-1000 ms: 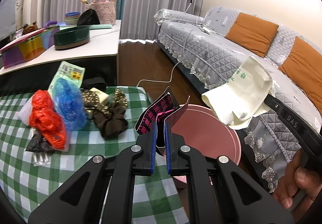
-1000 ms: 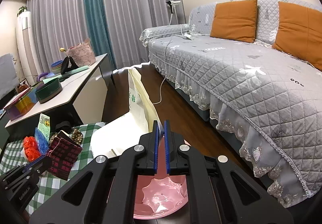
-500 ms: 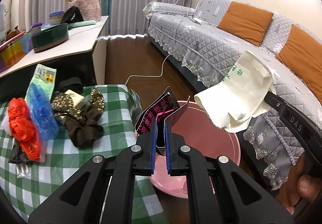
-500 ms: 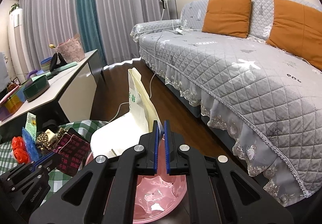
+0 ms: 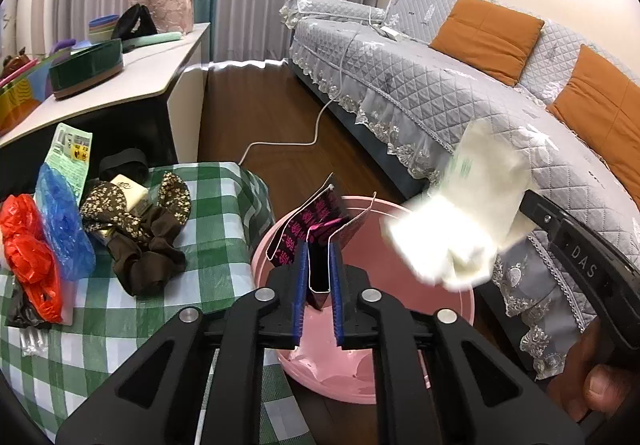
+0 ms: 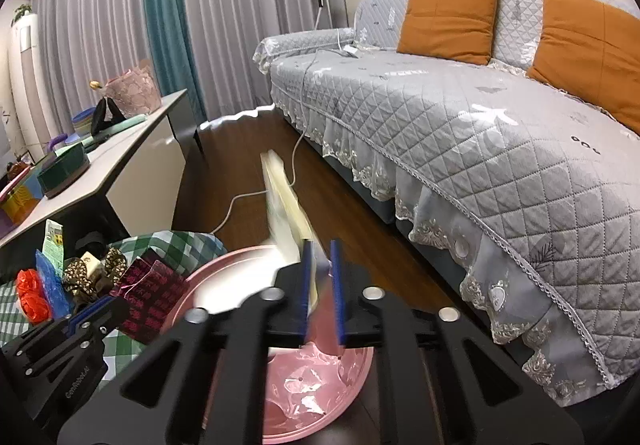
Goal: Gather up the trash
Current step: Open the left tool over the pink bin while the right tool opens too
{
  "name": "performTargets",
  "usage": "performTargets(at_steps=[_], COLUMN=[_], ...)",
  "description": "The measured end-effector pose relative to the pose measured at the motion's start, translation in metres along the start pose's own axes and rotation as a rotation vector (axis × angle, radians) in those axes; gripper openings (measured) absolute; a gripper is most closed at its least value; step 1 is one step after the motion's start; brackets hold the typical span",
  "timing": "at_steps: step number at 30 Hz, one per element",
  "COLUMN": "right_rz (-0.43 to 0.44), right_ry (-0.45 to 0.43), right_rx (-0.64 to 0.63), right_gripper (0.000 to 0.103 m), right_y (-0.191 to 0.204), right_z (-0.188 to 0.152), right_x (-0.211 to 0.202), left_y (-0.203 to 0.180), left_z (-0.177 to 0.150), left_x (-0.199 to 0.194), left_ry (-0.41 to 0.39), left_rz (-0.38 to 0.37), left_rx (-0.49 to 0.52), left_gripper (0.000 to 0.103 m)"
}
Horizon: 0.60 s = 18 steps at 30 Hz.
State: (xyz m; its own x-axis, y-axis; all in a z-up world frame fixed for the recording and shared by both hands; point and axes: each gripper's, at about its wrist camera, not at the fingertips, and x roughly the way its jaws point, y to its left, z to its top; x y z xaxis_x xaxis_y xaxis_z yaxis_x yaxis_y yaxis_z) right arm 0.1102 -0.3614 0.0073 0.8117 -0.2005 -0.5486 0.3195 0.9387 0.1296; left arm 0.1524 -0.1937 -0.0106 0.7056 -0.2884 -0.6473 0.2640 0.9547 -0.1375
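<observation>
My left gripper (image 5: 318,285) has its jaws parted a little, with a dark red bag with pink print (image 5: 316,233) still between them, over the pink bin (image 5: 400,365). My right gripper (image 6: 320,289) has also parted its jaws; the cream paper bag (image 6: 286,217) is blurred and slipping down over the bin (image 6: 312,401). The cream bag (image 5: 456,229) also shows blurred in the left wrist view. More trash lies on the checked table (image 5: 208,237): a red plastic bag (image 5: 28,253), a blue bag (image 5: 60,221), brown cloth (image 5: 140,237).
A grey quilted sofa (image 6: 460,133) with orange cushions stands to the right. A white side table (image 5: 132,73) with a green bowl and baskets stands at the back left. A white cable (image 5: 288,141) lies on the dark wood floor.
Both grippers moved over the pink bin and their jaws have parted. The cream bag has started to drop and is blurred. The dark red bag sits looser between the left fingers.
</observation>
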Motion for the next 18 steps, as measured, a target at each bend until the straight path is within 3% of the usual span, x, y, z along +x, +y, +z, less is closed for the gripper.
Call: performTargets(at_steps=[2, 3, 18], right_rz=[-0.010, -0.018, 0.020], right_ry=[-0.002, -0.004, -0.027], right_rx=[0.004, 0.005, -0.025], right_gripper=[0.039, 0.041, 0.042], right_y=[-0.001, -0.001, 0.015], right_z=[0.000, 0.000, -0.003], right_x=[-0.001, -0.001, -0.021], left_y=[0.001, 0.001, 0.020], left_z=[0.001, 0.001, -0.001], left_x=[-0.002, -0.005, -0.051], left_ry=[-0.005, -0.012, -0.058], left_rz=[-0.003, -0.001, 0.022], left_rx=[-0.006, -0.007, -0.013], left_gripper=[0.027, 0.029, 0.029])
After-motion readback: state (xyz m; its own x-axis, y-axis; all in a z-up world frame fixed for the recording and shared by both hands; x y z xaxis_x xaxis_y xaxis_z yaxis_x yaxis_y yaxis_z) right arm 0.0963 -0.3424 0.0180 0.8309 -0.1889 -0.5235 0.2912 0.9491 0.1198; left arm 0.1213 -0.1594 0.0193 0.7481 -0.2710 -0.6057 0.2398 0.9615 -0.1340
